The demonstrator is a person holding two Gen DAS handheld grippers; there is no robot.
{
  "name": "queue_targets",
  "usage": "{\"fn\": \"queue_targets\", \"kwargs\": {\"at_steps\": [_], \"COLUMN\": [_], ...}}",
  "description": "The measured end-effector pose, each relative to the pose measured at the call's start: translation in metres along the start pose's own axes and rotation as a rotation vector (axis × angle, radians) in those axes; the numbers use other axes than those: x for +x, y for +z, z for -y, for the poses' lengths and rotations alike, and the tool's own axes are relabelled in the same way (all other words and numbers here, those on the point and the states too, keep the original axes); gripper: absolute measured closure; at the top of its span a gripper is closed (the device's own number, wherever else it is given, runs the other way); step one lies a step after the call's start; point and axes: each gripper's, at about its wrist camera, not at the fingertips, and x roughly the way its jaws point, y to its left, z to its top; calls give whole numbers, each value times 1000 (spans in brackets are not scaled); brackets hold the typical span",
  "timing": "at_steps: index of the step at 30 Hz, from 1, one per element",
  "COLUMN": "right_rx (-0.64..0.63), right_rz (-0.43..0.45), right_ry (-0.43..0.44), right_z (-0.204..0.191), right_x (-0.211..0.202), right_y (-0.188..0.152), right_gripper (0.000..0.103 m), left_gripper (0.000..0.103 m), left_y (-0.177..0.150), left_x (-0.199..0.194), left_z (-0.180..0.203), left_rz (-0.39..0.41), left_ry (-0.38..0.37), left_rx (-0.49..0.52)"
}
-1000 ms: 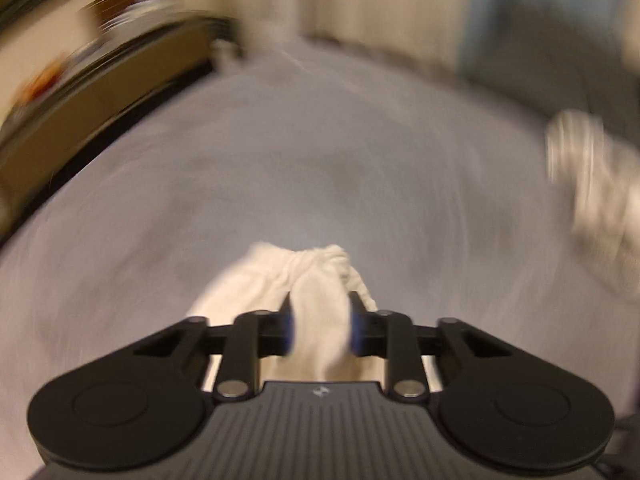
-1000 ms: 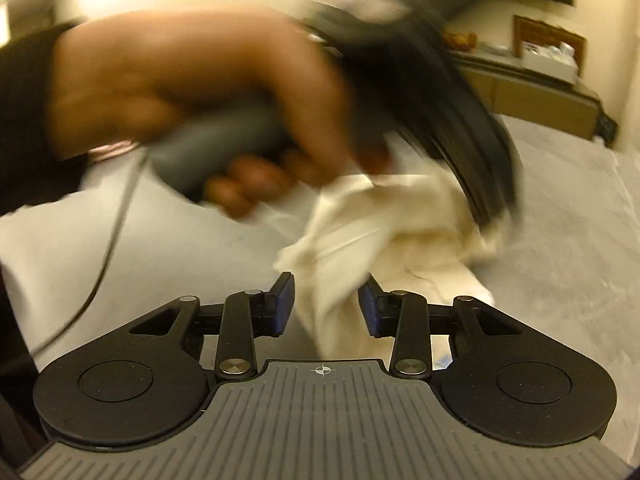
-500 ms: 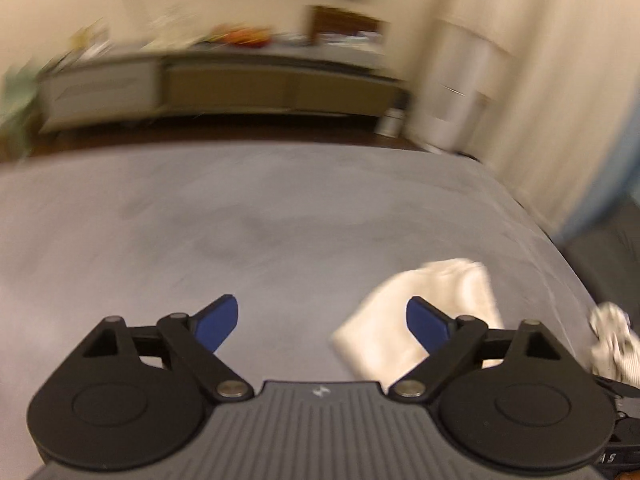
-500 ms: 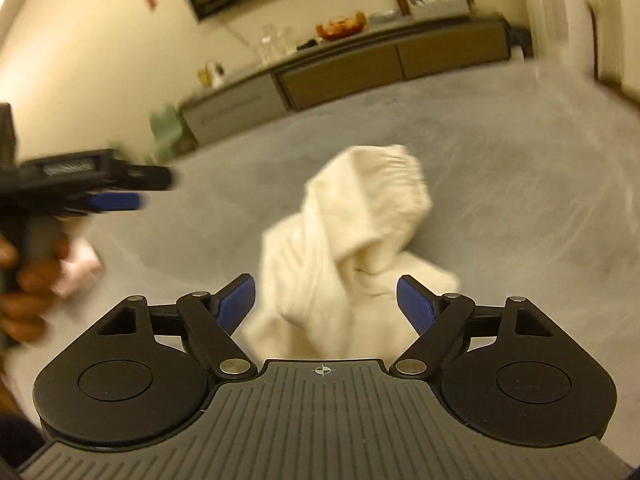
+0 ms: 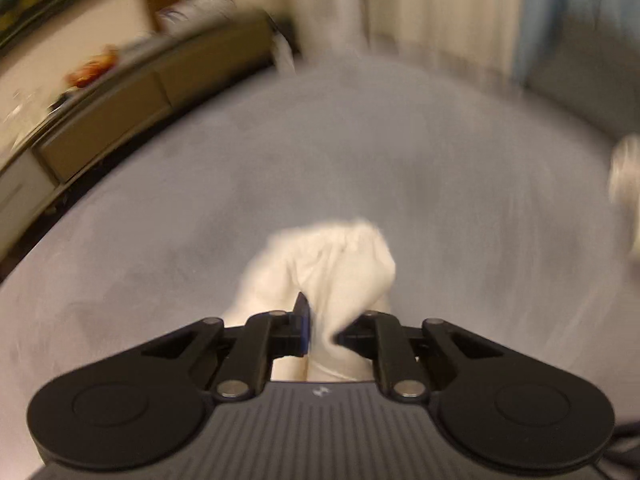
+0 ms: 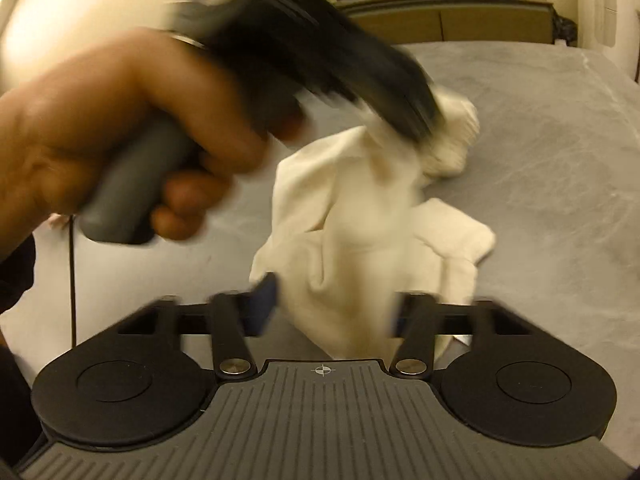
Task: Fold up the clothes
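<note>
A cream-white garment (image 6: 360, 216) lies bunched on the grey bed (image 6: 540, 152). My left gripper (image 5: 322, 330) is shut on a fold of the garment (image 5: 332, 268) and holds it just above the bed; it shows blurred in the right wrist view (image 6: 416, 120), gripping the cloth's far end. My right gripper (image 6: 334, 308) has its jaws partly closed around the near end of the garment, the cloth between the blue pads (image 6: 266, 300), which do not press it.
A long low cabinet (image 6: 460, 20) with a bowl and boxes stands along the far wall. Another pale cloth (image 5: 626, 184) lies at the bed's right edge. Curtains (image 5: 420, 0) hang beyond the bed. A cable (image 6: 72, 280) hangs from the left hand.
Half a second ago both grippers were open and apart from the garment. Now the left has closed on the cloth's far end and the right has narrowed around its near end.
</note>
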Motion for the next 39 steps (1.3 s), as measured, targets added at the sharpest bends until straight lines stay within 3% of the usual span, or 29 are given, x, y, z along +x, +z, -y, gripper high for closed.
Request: {"fn": "queue_targets", "kwargs": {"at_steps": [1, 4, 5, 6, 7, 8, 9, 10, 12, 14, 16, 19, 22, 25, 28, 30, 31, 32, 33, 34, 36, 37, 39], "right_rx": [10, 14, -3, -22, -48, -77, -116, -160, -184, -148, -96, 10, 83, 93, 90, 82, 76, 70, 64, 54, 30, 17, 16], "right_rz": [20, 113, 109, 98, 48, -13, -57, -77, -56, -17, 21, 61, 57, 29, 5, -5, -9, -13, -18, -25, -23, -15, 28], "right_ry": [4, 53, 75, 96, 109, 103, 75, 49, 53, 110, 134, 128, 37, -24, -55, -66, -68, -70, -72, -73, -81, -85, -76], "right_z": [3, 4, 0, -5, -13, -21, -31, -41, -53, -53, -45, -27, -13, -7, -8, -11, -12, -14, -15, -17, -22, -24, -25], "right_x": [-5, -23, -22, -20, -13, -4, 4, 8, 6, -2, -1, 3, 12, 33, 52, 59, 60, 62, 64, 65, 66, 64, 53], "right_y": [1, 7, 6, 5, 3, 1, -2, -5, -6, -4, 3, 16, 19, 23, 30, 33, 34, 35, 36, 37, 38, 39, 41], "right_gripper": [78, 80, 80, 79, 74, 53, 45, 43, 42, 31, 23, 22, 22, 22, 25, 26, 31, 41, 50, 70, 83, 87, 90], "left_gripper": [91, 90, 85, 81, 70, 58, 57, 56, 45, 10, 2, 2, 2, 3, 5, 23, 41, 54, 60, 75, 81, 88, 89], "left_y": [0, -36, -58, -76, -93, -109, -125, -141, -173, -206, -227, -215, -213, -214, -220, -223, -225, -226, -228, -229, -229, -228, -227], "left_x": [-29, -118, -138, -149, -155, -161, -168, -174, -187, -200, -212, -208, -189, -164, -144, -134, -131, -129, -129, -130, -133, -137, -145], "left_z": [-23, -96, -115, -126, -131, -136, -141, -146, -157, -167, -174, -171, -159, -147, -138, -136, -136, -137, -138, -140, -145, -148, -153], "left_rz": [74, 271, 283, 267, 244, 221, 198, 175, 128, 82, 52, 59, 61, 63, 78, 68, 59, 48, 42, 41, 46, 51, 64], "left_ry": [-13, 21, 53, 77, 94, 110, 126, 143, 175, 208, 239, 284, 337, 311, 287, 280, 275, 271, 266, 260, 244, 235, 228], "left_rx": [-101, -347, -409, -438, -440, -443, -446, -448, -453, -457, -435, -282, -102, 11, 51, 58, 54, 44, 31, 18, -24, -53, -104]}}
